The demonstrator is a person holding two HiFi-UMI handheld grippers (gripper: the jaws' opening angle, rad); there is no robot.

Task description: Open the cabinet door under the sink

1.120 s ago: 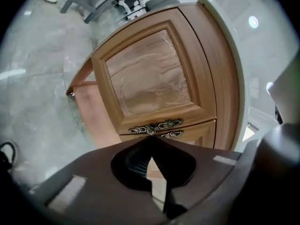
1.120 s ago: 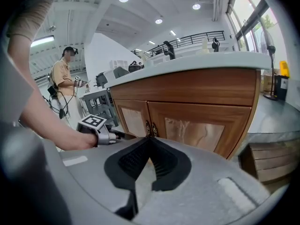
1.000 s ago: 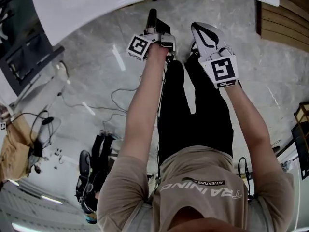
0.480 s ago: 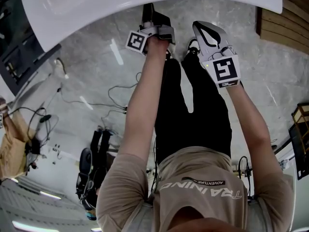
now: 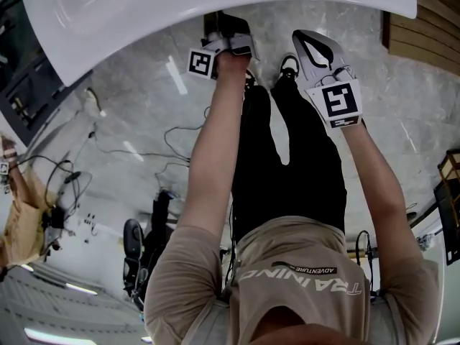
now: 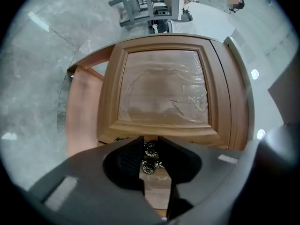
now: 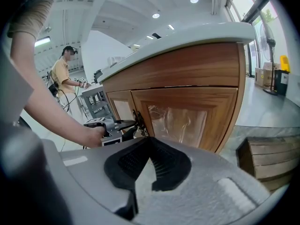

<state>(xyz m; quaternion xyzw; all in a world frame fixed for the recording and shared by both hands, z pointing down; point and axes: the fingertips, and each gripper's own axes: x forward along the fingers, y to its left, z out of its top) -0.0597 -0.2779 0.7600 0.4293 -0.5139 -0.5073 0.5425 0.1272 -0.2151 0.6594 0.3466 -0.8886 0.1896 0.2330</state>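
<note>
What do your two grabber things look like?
The left gripper is dark grey, the right gripper pale grey; both have black ribbed jaws. Each carries a white cube with a black square marker. The T-shirt sleeves are short and beige.

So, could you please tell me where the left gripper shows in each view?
Head view: left gripper at top centre, tips under the white counter edge.
Left gripper view: bottom centre, jaws closed on the door handle.
Right gripper view: left of centre, reaching that handle.
Shared landmark: the handle in both gripper views; the head view hides it.
</note>
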